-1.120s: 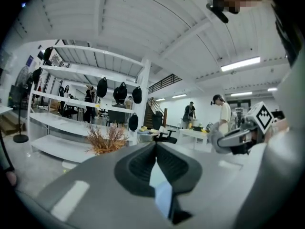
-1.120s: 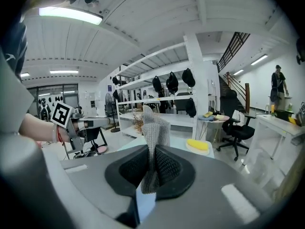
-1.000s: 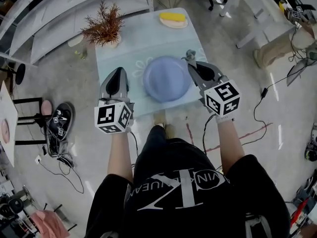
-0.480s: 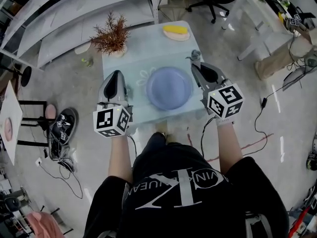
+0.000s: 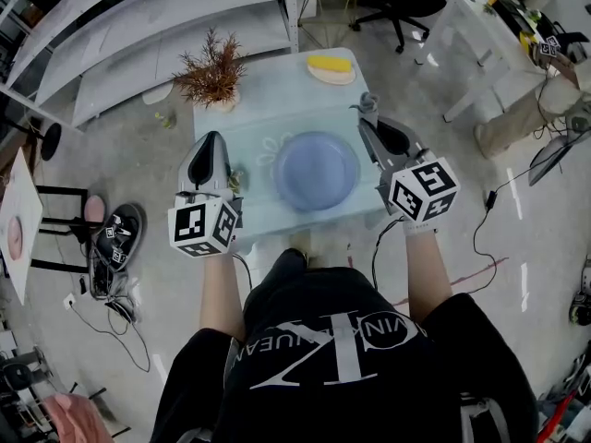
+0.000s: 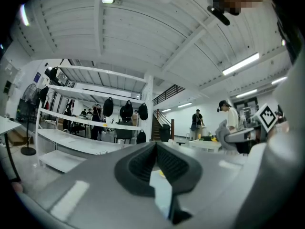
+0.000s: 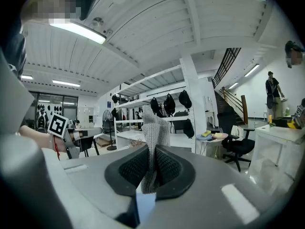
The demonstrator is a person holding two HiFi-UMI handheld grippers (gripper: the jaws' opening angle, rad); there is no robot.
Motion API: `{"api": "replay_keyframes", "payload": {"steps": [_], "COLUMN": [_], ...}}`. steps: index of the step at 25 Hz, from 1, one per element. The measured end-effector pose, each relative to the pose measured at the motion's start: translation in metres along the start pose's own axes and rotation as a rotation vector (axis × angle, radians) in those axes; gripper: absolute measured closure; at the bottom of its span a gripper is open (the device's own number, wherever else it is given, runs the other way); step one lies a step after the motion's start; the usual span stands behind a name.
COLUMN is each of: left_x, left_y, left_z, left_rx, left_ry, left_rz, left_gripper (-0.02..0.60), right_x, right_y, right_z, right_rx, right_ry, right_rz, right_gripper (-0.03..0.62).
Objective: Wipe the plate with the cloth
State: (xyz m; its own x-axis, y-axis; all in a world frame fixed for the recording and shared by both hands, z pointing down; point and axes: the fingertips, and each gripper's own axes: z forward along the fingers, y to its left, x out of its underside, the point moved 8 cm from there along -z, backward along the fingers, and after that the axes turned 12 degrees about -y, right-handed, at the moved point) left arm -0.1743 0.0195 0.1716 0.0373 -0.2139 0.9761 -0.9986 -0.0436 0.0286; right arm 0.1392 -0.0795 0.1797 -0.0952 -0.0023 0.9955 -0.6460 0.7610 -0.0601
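Round blue plate (image 5: 316, 171) lies flat at the centre of the pale glass-topped table (image 5: 277, 100), between the two grippers. Right gripper (image 5: 366, 118): jaws clamped on the grey knitted cloth (image 7: 153, 128), just beside the plate's far right edge. Left gripper (image 6: 155, 146): jaws together, nothing between them, left of the plate. Dried reddish plant (image 5: 212, 67) stands at the far left corner.

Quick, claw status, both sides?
Left claw: closed, nothing in it.
Right claw: closed on the grey cloth.
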Motion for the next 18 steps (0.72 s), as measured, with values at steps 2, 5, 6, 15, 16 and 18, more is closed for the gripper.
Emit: {"api": "replay_keyframes", "payload": {"steps": [2, 5, 6, 15, 16, 18], "left_x": [-0.0019, -0.0032, -0.0033, 0.0003, 0.0007, 0.0013], "left_y": [0.0020, 0.0032, 0.0027, 0.0099, 0.0107, 0.0103], "left_z": [0.0009, 0.0042, 0.0053, 0.0045, 0.0046, 0.0058], "left_rx": [-0.002, -0.004, -0.004, -0.015, -0.017, -0.019], "left_ry": [-0.005, -0.009, -0.009, 0.026, 0.027, 0.028], "left_rz": [0.001, 0.001, 0.000, -0.011, -0.012, -0.012], "left_gripper": [0.581, 0.581, 0.581, 0.581, 0.581, 0.581], "right_x": [-0.0016, -0.0027, -0.0027, -0.0004, 0.0006, 0.0028], "right_y": [-0.0005, -0.0029, -0.0043, -0.0036, -0.0036, -0.0052], "right_z": [0.0005, 0.0016, 0.0018, 0.0036, 0.0038, 0.0037], "right_rx": [0.003, 0.006, 0.006, 0.020, 0.019, 0.015], "right_ry": [-0.006, -0.009, -0.009, -0.004, -0.002, 0.003], "right_rz": [0.003, 0.006, 0.006, 0.003, 0.003, 0.006], "right_gripper": [0.565, 0.565, 0.563, 0.565, 0.565, 0.565]}}
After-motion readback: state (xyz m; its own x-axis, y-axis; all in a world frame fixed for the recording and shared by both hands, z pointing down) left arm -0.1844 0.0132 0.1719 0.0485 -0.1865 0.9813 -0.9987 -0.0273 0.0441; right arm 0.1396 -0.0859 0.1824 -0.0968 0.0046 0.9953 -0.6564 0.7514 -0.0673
